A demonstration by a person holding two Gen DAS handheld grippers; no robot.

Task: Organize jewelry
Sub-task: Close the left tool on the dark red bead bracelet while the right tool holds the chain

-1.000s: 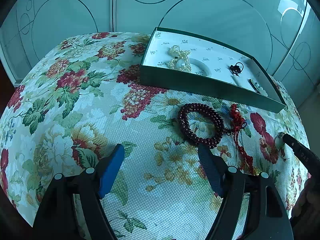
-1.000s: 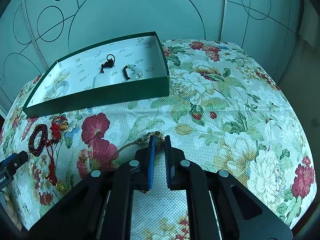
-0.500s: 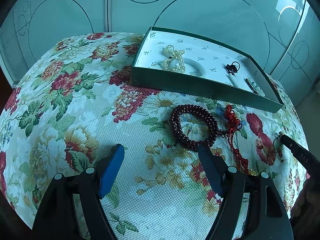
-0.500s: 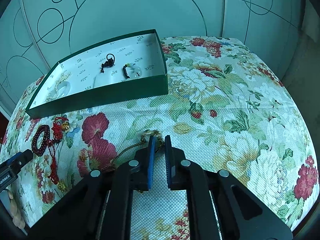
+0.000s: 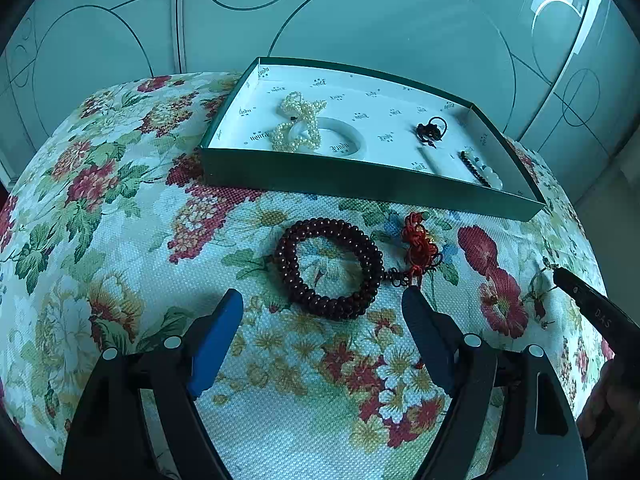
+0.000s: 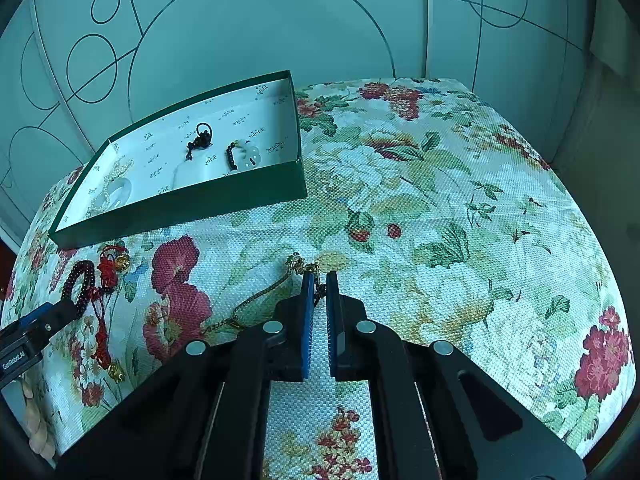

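Fingers first: my left gripper stands wide, its blue pads well apart, and the jaws have just been opening further. Nothing lies between them but cloth; the dark red bead bracelet rests on the floral tablecloth just ahead of the tips, untouched, with the right-hand tip near its red tassel. I note a small gold bell on that tassel, seen from the right wrist.

My right gripper is nearly closed, only a narrow slit showing between the pads. A thin gold chain passes between the tips and appears pinched there; one end bunches just beyond the tips, the other trails off to the left across the cloth.

Behind both pieces I record the green box, open-topped, white-lined, sitting flat on the cloth. Contents as observed: a pearl strand heaped at the left end, partly over a round recess; a small dark ring piece toward the right; a dark bead string with a pale jade disc at the far right end.

Pale cabinet doors with circle lines stand behind. Part of a hand shows at the lower left edge of the right wrist view.
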